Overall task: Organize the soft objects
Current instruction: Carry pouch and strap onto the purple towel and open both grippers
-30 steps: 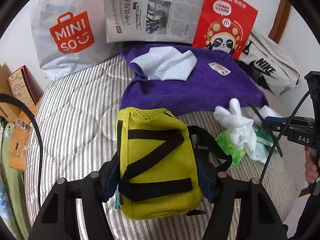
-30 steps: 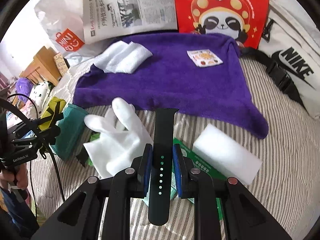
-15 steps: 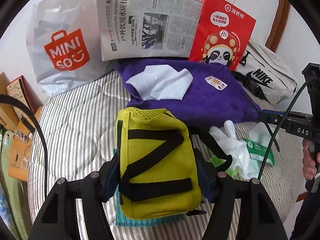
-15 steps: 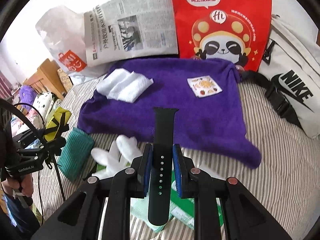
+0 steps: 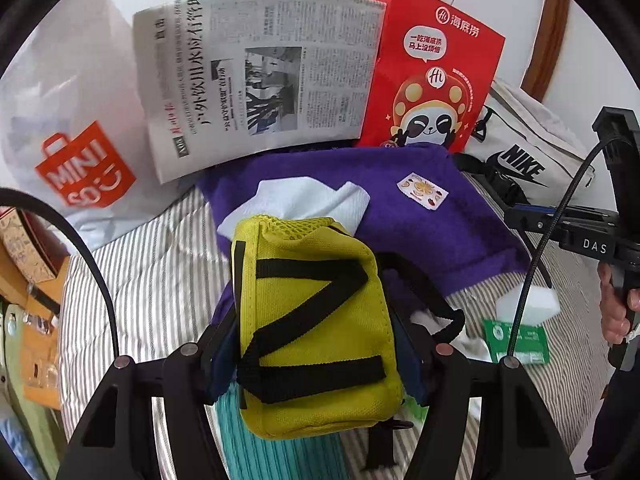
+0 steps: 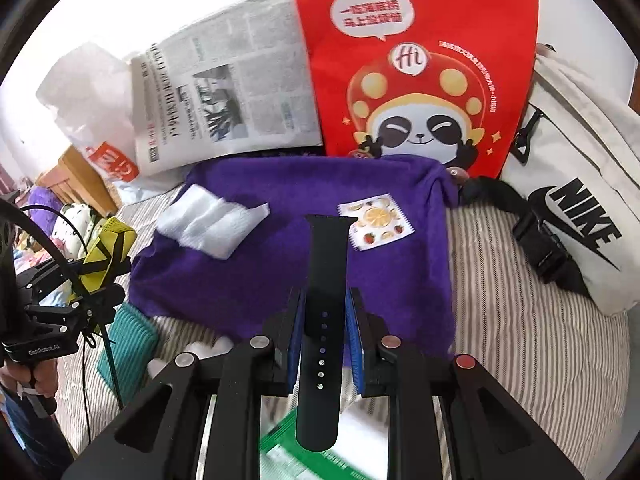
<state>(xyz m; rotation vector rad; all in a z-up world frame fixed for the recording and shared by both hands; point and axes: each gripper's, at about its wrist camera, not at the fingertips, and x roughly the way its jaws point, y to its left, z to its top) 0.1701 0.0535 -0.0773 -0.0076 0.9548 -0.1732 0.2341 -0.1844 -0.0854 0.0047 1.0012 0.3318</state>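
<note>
My left gripper [image 5: 316,344] is shut on a yellow pouch [image 5: 312,320] with black straps, held above the striped bed. From the right wrist view the same pouch [image 6: 106,256] shows at the far left in that gripper. My right gripper [image 6: 325,332] is shut on a black watch strap [image 6: 326,304], which sticks out over the purple towel [image 6: 280,264]. On the towel [image 5: 420,216] lie a white folded cloth [image 6: 210,226] and a small fruit-print packet [image 6: 376,220]. A teal knitted cloth [image 5: 272,448] lies under the pouch.
A Miniso bag [image 5: 72,140], a newspaper [image 5: 260,72], a red panda bag [image 5: 432,80] and a white Nike bag [image 6: 576,200] stand along the back. A white sponge [image 5: 528,304], a green packet [image 5: 516,340] and a white glove [image 6: 200,354] lie on the striped bed [image 6: 520,340].
Both grippers have moved forward and up towards the purple towel, each keeping its hold. The glove, sponge and green packet have slid down towards the lower edge of both views.
</note>
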